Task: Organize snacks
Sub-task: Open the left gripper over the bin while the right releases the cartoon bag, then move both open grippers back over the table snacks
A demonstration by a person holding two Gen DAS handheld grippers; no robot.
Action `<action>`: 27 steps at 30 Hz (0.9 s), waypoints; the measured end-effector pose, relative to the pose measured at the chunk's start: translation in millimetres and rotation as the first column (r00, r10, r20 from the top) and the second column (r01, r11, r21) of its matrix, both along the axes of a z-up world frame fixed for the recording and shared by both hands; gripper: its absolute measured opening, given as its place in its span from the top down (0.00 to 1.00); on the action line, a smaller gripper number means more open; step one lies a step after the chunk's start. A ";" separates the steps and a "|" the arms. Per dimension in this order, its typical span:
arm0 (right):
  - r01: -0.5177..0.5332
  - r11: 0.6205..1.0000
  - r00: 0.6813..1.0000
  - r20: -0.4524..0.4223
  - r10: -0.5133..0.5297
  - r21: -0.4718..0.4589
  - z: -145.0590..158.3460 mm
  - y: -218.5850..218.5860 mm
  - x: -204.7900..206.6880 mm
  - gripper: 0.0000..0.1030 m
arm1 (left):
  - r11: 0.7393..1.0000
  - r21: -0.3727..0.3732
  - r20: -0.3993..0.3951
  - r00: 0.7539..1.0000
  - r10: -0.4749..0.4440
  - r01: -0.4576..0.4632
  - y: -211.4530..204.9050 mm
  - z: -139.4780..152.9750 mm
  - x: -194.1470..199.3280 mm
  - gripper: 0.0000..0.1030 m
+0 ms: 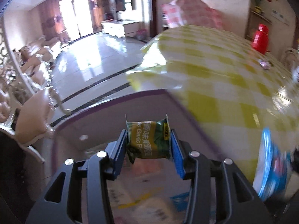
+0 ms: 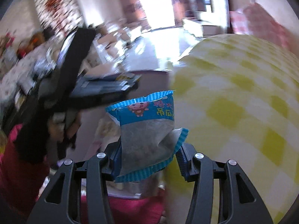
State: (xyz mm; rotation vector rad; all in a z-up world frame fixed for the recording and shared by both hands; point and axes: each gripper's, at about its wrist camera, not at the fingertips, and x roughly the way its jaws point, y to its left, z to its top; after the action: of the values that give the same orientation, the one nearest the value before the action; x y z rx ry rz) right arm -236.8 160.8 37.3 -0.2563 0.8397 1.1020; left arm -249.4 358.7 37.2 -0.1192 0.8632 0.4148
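Note:
My left gripper (image 1: pixel 148 141) is shut on a small green garlic-flavour snack packet (image 1: pixel 148 140), held above a purple-rimmed box (image 1: pixel 115 100) with blurred packets (image 1: pixel 149 205) inside. My right gripper (image 2: pixel 147 149) is shut on a blue-edged clear snack bag (image 2: pixel 147 132) with a cartoon face, held in the air beside the table. That bag also shows at the right edge of the left wrist view (image 1: pixel 271 169). The left gripper and the hand holding it show blurred in the right wrist view (image 2: pixel 61 97).
A table with a yellow-and-white checked cloth (image 1: pixel 214 71) lies to the right. A red thermos (image 1: pixel 260 38) stands at its far side, and a pink checked chair back (image 1: pixel 190 11) is behind it. A shiny tiled floor (image 1: pixel 89 59) and sofas (image 1: pixel 35 56) lie to the left.

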 end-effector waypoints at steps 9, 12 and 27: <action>-0.121 0.993 0.993 0.005 0.121 0.010 -7.2 15.8 -21.0 0.27 | 0.984 0.086 -0.068 0.984 0.162 -0.156 27.5 -8.7 -5.4 0.20; -0.039 0.998 0.999 0.008 0.039 0.056 3.8 -8.5 -1.3 0.27 | 0.987 0.098 -0.060 0.990 0.130 -0.124 10.6 -3.1 6.0 0.14; 0.702 0.709 0.707 0.051 -0.705 0.070 15.8 -252.0 180.6 0.23 | 0.929 -0.083 0.128 0.929 -0.348 0.360 -220.3 47.0 244.1 0.02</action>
State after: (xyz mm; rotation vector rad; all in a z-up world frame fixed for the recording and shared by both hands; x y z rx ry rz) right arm -56.2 -91.2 53.1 0.0752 0.7451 0.3750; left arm -5.3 138.4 84.2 -0.0800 0.7769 0.0215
